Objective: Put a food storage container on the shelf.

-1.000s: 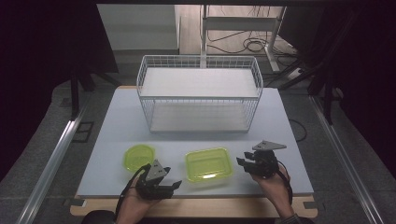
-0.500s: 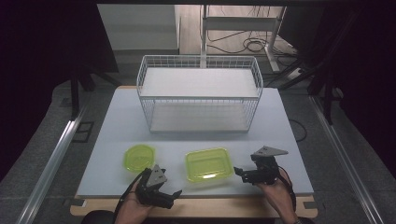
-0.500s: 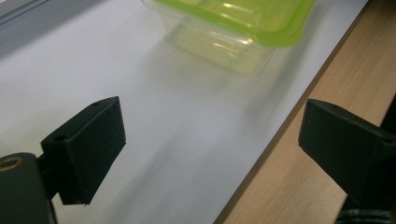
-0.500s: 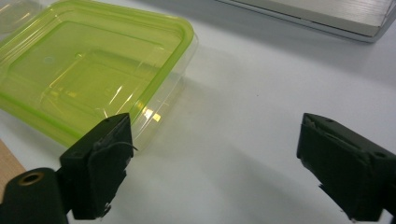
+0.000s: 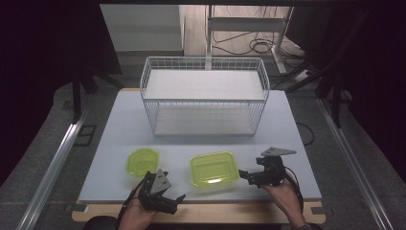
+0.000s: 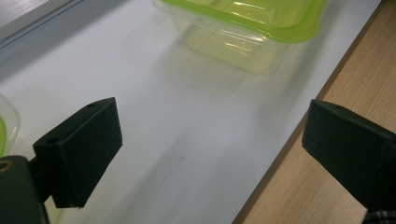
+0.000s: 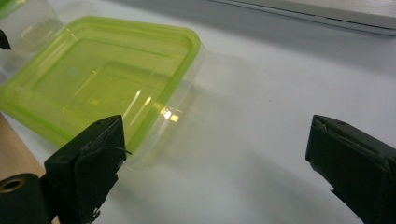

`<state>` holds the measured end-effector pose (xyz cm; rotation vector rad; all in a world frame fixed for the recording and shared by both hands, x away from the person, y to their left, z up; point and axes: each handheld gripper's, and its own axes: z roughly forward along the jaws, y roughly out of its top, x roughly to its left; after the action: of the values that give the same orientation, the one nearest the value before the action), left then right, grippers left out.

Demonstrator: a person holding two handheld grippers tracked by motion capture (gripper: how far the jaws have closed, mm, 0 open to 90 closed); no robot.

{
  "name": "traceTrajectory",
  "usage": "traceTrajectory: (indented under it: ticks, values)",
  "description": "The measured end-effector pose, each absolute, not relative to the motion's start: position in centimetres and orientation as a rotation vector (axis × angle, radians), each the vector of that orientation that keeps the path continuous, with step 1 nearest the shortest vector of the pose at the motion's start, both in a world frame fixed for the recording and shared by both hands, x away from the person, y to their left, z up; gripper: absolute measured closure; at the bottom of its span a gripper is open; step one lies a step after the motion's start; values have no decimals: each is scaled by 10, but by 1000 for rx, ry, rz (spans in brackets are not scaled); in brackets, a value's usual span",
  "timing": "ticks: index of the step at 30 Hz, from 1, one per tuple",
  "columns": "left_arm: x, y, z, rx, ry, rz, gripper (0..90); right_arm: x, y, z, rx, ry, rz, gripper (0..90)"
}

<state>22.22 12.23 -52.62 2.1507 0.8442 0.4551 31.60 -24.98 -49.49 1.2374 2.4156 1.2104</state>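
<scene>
High view puts the rectangular green container (image 5: 214,168) near the front edge of the table (image 5: 115,124), between your two hands, lid on and sitting flat. The right gripper (image 5: 249,175) hangs just beside its right end, jaws spread wide with nothing between them; they have just been opening. The left gripper (image 5: 173,200) sits at the front edge of the table, its jaws likewise wide apart and empty (also just opened), pointing toward the container's near left corner.

From the right gripper view the container (image 7: 98,79) lies off to the left of your jaws rather than between them, so closing now would catch only air or clip the lid's rim. The plastic looks thin and slick; a pinch on one corner could tip it or pop the lid, and a push from the right would slide it toward the round green container (image 5: 142,162) just to its left. The left gripper view shows the rectangular one (image 6: 243,32) ahead, with the wooden edge (image 6: 327,93) close under the far jaw, so a low approach could scrape that lip.

Behind both stands the white wire rack (image 5: 203,96), well apart. Its front wire face and the shelf inside are what stand in the way of any move toward it.
</scene>
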Motion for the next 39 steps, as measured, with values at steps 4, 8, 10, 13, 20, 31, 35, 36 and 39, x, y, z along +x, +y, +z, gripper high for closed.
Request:
traceTrajectory:
  ticks: [4, 8, 10, 13, 20, 31, 35, 36, 39]
  values:
    - [222, 121, -528, 2165, 836, 467, 49, 320, -245, -492, 1253, 2430, 1227, 52]
    - [223, 121, -528, 2171, 837, 480, 49, 324, -241, -489, 1287, 2453, 1209, 127]
    - [223, 121, -528, 2171, 840, 483, 50, 327, -240, -489, 1295, 2467, 1220, 173]
    - [223, 121, -529, 2175, 843, 488, 51, 332, -239, -489, 1323, 2496, 1240, 268]
    - [223, 120, -530, 2194, 839, 492, 52, 344, -232, -493, 1360, 2572, 1264, 384]
    - [223, 120, -529, 2195, 833, 502, 55, 363, -228, -504, 1557, 2649, 1351, 617]
    - [222, 119, -529, 2200, 828, 504, 56, 364, -229, -505, 1627, 2670, 1390, 707]
    - [222, 119, -529, 2200, 827, 505, 56, 365, -230, -505, 1654, 2670, 1401, 731]
    - [222, 120, -529, 2199, 826, 509, 56, 366, -231, -506, 1714, 2678, 1477, 787]
